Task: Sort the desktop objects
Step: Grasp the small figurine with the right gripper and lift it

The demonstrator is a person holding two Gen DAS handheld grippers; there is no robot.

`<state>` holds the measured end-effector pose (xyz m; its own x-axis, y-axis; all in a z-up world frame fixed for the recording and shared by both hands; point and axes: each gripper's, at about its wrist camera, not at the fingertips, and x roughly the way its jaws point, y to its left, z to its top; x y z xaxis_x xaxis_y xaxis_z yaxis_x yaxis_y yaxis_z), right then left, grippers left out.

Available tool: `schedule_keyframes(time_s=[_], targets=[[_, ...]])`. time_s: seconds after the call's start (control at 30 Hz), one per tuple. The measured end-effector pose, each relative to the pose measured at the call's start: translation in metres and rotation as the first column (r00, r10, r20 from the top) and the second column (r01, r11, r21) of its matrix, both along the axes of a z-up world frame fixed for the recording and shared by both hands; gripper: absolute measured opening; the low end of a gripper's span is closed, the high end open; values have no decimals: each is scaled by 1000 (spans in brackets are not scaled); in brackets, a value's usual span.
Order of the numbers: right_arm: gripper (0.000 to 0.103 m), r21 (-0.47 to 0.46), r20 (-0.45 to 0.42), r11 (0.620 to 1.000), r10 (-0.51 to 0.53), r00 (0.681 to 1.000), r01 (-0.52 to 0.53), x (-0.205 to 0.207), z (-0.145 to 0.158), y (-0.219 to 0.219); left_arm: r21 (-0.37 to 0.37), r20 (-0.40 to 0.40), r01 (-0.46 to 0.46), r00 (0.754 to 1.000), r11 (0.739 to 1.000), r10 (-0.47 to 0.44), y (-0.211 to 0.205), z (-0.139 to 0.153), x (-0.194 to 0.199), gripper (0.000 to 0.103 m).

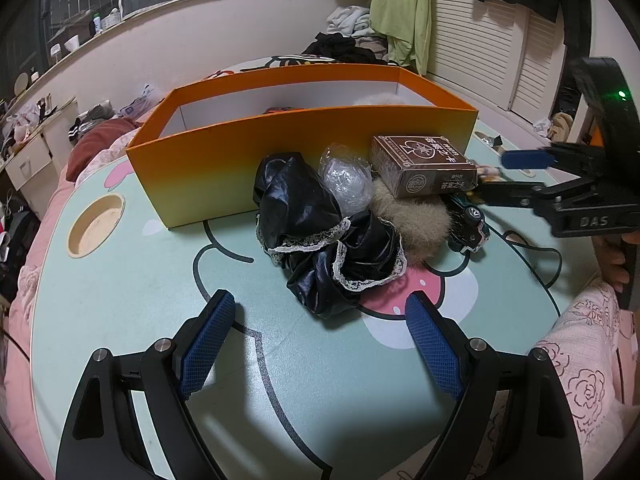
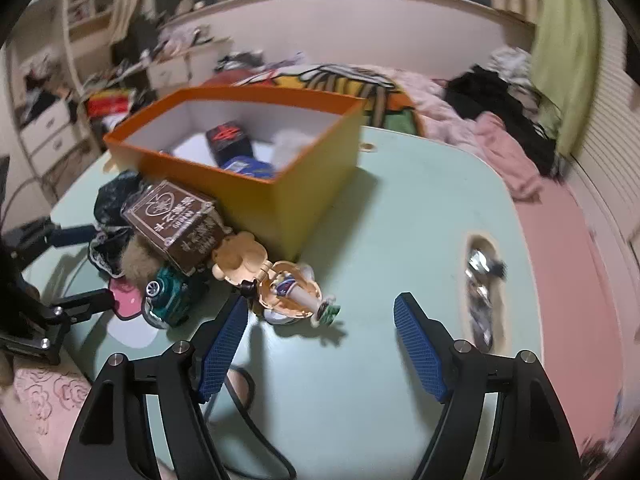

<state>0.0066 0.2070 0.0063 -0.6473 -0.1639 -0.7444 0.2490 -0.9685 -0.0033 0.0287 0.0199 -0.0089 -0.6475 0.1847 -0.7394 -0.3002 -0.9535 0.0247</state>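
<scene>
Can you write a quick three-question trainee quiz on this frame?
1. True or false: the brown card box lies inside the orange box.
2. Which sits nearest the right gripper? A) toy figure B) black cloth C) clear bag
3. Fill in: both the left gripper and the right are ____.

Key: 1 false; 2 A; 3 open.

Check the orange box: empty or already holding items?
Holding items: the orange box shows a black box, something blue and something white fluffy inside.
</scene>
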Motion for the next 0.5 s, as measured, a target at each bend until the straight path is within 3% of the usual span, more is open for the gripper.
schedule_keyframes(time_s=[0.1,0.23,0.3,0.33,0.4,0.5], targets=[[76,48,9,998,31,999,-32,-9,-8,-14,0,0,1,1000,1000,-1,1,0,0,87],[75,33,-3,998,62,998,-62,-14,-7,-18,0,1,3,1000,1000,-3,4,1,0,87],[47,-8,-13,993,116,993,-116,-9,-7,-20,0,1,4,1000,1000,-4,5,1,0,87],[39,-7,-20,991,131,991,-131,-5,-7,-23,0,1,5,1000,1000,-5,6,1,0,87],[39,28,-45,991,135,990,-133,11,-7,-27,1,0,7,1000,1000,-7,7,1,0,87],[39,10,-49,992,123,991,-123,31,-6,-27,1,1,6,1000,1000,-6,7,1,-1,87]])
